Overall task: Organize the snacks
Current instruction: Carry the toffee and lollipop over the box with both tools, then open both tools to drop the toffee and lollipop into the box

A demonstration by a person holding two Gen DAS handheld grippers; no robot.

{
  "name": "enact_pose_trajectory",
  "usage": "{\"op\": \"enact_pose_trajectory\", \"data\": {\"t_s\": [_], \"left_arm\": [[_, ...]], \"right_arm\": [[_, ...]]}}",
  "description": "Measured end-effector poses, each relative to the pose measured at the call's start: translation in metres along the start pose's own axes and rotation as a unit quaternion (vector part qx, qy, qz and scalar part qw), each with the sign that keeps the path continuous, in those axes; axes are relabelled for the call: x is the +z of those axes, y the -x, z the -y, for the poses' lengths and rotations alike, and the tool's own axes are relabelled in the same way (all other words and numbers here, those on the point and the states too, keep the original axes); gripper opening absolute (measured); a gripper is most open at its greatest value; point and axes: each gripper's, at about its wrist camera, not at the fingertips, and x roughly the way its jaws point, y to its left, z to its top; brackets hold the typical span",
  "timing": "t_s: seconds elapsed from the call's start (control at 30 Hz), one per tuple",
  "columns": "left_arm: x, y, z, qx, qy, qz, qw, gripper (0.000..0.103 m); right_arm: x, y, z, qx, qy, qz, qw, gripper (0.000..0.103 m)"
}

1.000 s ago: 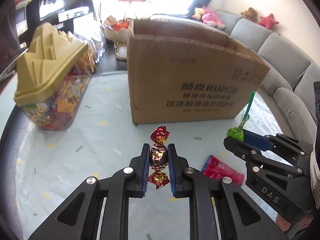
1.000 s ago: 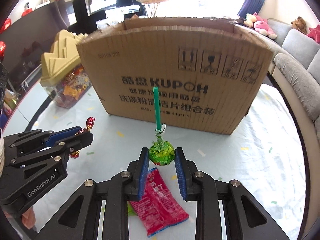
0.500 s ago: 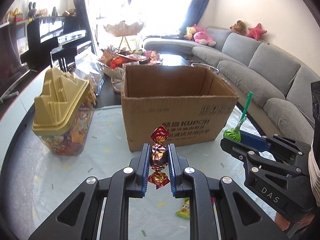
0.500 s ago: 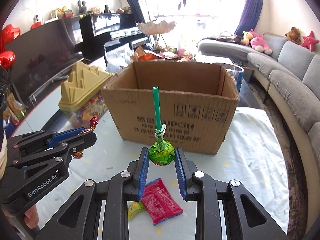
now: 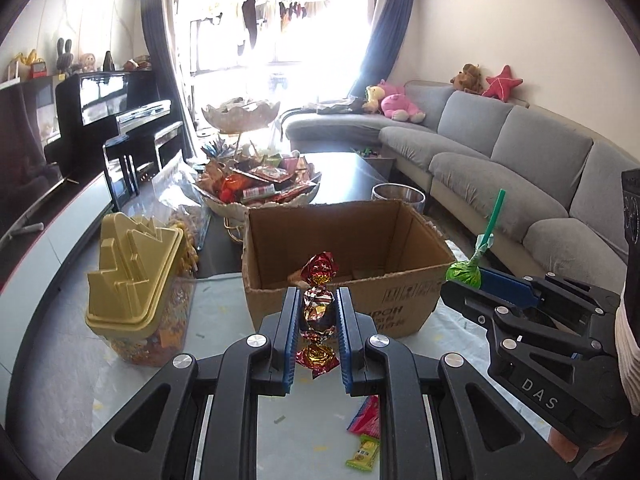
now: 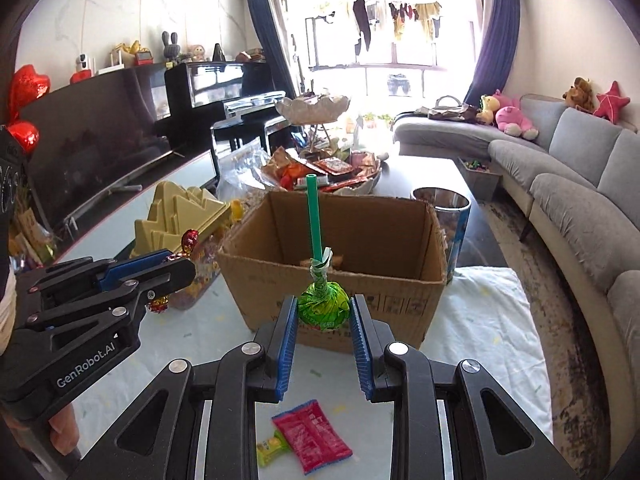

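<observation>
My left gripper is shut on a red and gold foil candy and holds it above the table, in front of the open cardboard box. My right gripper is shut on a green lollipop with a green stick, also raised before the box. The right gripper with the lollipop shows at the right of the left wrist view. The left gripper with its candy shows at the left of the right wrist view. The box holds a few small items at its bottom.
A pink packet and a small yellow-green packet lie on the table below the grippers. A candy jar with a gold lid stands left of the box. A bowl of snacks and a metal cup stand behind it.
Both grippers have risen with their sweets, so the views now look down over the box's rim into its inside. The packets stay on the table.
</observation>
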Motion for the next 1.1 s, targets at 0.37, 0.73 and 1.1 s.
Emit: {"op": "enact_pose_trajectory", "data": {"t_s": [0.37,0.73,1.1], "left_arm": [[0.034,-0.019,0.0,0.004,0.0,0.006,1.0,0.019],[0.046,-0.067,-0.007,0.018,0.0,-0.018,0.9997,0.019],[0.054,-0.11,-0.013,0.02,0.013,-0.058,0.9981,0.035]], "right_arm": [[0.034,-0.011,0.017,0.003,-0.011,0.006,1.0,0.028],[0.054,-0.041,0.028,-0.015,-0.003,-0.006,1.0,0.028],[0.06,-0.08,0.039,-0.024,-0.006,-0.027,0.999,0.029]]}}
